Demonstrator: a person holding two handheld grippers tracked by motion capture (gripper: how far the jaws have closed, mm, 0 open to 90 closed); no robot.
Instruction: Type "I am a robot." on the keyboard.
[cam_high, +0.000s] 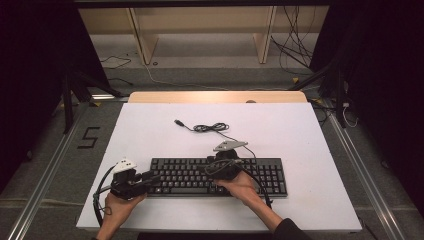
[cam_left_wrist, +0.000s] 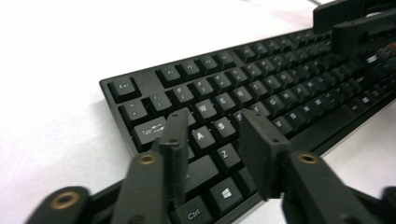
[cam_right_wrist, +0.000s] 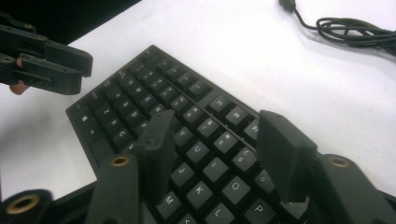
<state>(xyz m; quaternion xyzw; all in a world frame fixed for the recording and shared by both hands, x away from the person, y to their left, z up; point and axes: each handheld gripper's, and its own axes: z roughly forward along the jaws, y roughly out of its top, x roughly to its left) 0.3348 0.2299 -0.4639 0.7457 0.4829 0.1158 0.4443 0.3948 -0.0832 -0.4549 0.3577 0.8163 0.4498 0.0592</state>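
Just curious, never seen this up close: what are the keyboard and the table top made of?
The keyboard looks like matte black plastic with white printed legends. The table top seems a smooth white laminate board, with a pale wood-coloured strip at its far edge; I can't be sure.

The right hand-held gripper (cam_right_wrist: 215, 154) hangs over the black keyboard (cam_right_wrist: 140, 93), its two black jaws parted with nothing between them; letter keys such as U, J, K and O show in the gap. The left hand-held gripper (cam_right_wrist: 81, 67) sits beyond the keyboard's far end. A coiled black cable (cam_right_wrist: 355, 30) lies on the white counter (cam_right_wrist: 224, 46).
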